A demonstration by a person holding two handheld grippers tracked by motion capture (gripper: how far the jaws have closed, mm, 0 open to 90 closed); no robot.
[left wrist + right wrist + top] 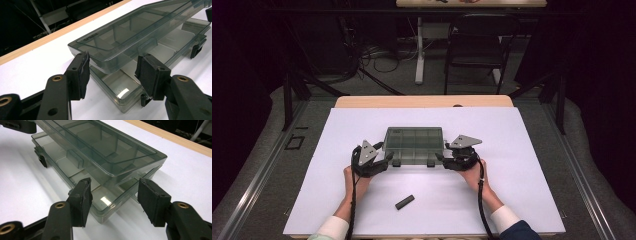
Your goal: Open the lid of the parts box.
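Presently the white sheet [512,200] covers most of the bench, leaving a wooden strip bare along the far edge. The smoked plastic compartment box [414,145] lies on the sheet near its middle, closer to the far edge than the near one, long side facing the person. Its lid [140,30] stands partly raised along the front, hinged at the back, with the dividers of the tray visible beneath.

The left gripper [383,161] sits at the box's front left corner and the right gripper [443,159] at its front right corner. In each gripper view the jaws stand apart, the raised lid corner lying between them without either pad pressing on it.

A small dark bar [404,202] lies well apart, toward the near edge.

Judged step: opening the lid, about midway. The next move calls for both grippers to catch the lid's front edge evenly and swing it back over the hinge without dragging the tray.
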